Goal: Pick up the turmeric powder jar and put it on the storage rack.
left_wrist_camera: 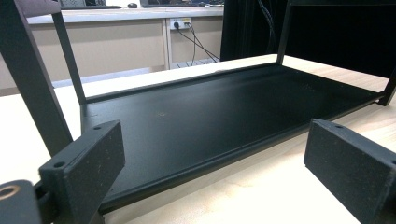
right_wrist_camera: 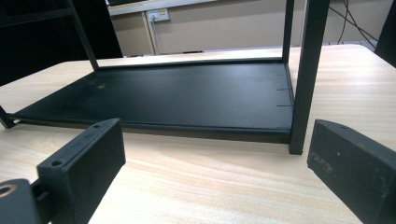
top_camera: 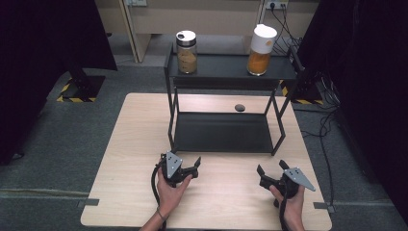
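While empty, left hand-held gripper (top_camera: 192, 168), matte black metal rack (top_camera: 223, 132)

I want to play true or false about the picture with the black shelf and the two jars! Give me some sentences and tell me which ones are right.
1. Both jars stand on the top level of the black shelf. True.
2. The jar with the white lid is on the left. False: it is on the right; the jar with the silver lid is on the left.
3. The left gripper holds a jar. False: its jaws are open with nothing between them.
4. The bottom level of the shelf has nothing on it. True.
5. The right gripper is open above the wooden table. True.
6. The small dark thing lies on the floor. False: it lies on the table, behind the shelf.
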`<state>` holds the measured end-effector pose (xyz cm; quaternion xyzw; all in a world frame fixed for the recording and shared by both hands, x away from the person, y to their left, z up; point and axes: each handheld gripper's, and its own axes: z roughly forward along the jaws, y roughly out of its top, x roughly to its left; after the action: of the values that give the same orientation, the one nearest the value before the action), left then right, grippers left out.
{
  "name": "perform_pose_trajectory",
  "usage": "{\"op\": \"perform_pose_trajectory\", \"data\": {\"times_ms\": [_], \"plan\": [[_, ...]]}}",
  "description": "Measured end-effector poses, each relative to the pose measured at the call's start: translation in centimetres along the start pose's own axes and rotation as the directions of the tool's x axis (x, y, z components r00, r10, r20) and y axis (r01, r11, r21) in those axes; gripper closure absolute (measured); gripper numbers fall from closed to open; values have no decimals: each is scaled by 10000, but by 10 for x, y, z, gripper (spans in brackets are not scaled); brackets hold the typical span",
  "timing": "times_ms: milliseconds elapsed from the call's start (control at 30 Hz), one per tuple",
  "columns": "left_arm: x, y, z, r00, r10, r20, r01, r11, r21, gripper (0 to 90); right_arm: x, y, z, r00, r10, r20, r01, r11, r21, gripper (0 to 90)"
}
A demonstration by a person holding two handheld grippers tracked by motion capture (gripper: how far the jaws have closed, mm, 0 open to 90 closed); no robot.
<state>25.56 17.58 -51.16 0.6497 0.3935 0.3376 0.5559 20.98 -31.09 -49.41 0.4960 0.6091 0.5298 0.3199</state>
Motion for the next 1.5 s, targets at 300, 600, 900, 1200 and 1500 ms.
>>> {"op": "perform_pose_trajectory", "data": {"times_ms": [300, 600, 900, 1200, 1500], "plan": [[0, 0, 0, 10000, -13, -16, 13, 10000, -13, 44, 1, -2, -2, 10000, -72, -30, 72, 10000, -63, 45], [-1, 0, 0, 10000, -49, 8, 49, 10000, 28, 44, 1, -4, -3, 10000, -26, -42, 25, 9998, -199, 45], [-1, 0, 0, 10000, -55, 3, 55, 10000, -12, 44, -2, -4, -3, 9999, 17, -147, -20, 9998, -180, 45], [0, -2, -2, 9999, -161, 25, 161, 9998, -81, 44, -4, -4, -3, 9994, -111, -317, 105, 9998, -171, 46], [-1, -2, -3, 9998, -190, 33, 191, 9998, -114, 44, -4, -3, -3, 9992, -153, -366, 149, 9998, -131, 46]]}}
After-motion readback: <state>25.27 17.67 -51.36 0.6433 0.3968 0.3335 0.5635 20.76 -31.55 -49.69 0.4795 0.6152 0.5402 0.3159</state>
